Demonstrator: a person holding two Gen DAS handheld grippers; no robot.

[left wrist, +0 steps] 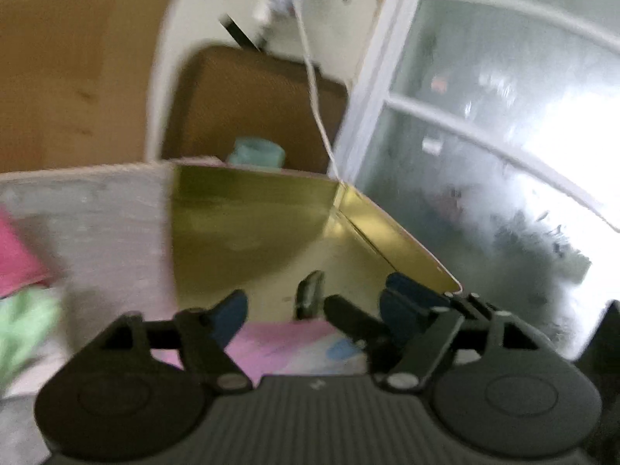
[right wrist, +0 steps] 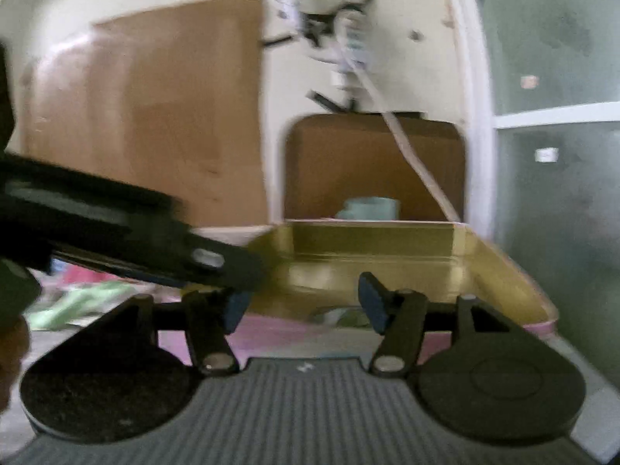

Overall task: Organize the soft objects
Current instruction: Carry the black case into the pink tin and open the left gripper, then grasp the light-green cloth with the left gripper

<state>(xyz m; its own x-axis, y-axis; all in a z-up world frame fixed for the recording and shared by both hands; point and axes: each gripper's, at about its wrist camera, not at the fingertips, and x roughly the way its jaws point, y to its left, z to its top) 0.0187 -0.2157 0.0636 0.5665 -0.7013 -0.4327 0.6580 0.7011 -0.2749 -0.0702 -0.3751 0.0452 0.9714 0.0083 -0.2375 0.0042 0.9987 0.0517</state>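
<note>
**Both grippers over an open tin, nothing held**

Cream wall, a brown cabinet and a frosted window back a pale tabletop carrying the gold-lined tin [right wrist: 387, 255], which stands open near the window. Pink and pastel cloth [left wrist: 294, 345] shows low in front of it, just under both grippers; whether it lies inside the tin or against its outer wall I cannot tell. More soft things, a pink cloth [left wrist: 15, 259] and a green cloth [left wrist: 27, 329], lie well apart to the left on the table.

The left gripper [left wrist: 314, 306] has its jaws spread with nothing between them; the right gripper [right wrist: 302, 306] is likewise released and empty. The left tool crosses the right camera's view.

Risks, as I judge them: the two tools sit close and could knock together, and a finger could catch the tin's thin rim and shove it. A white cable [left wrist: 314, 89] hangs to the tin's far corner and might snag.

Motion blur smears both views; the tin's floor is largely hidden behind the fingers.
</note>
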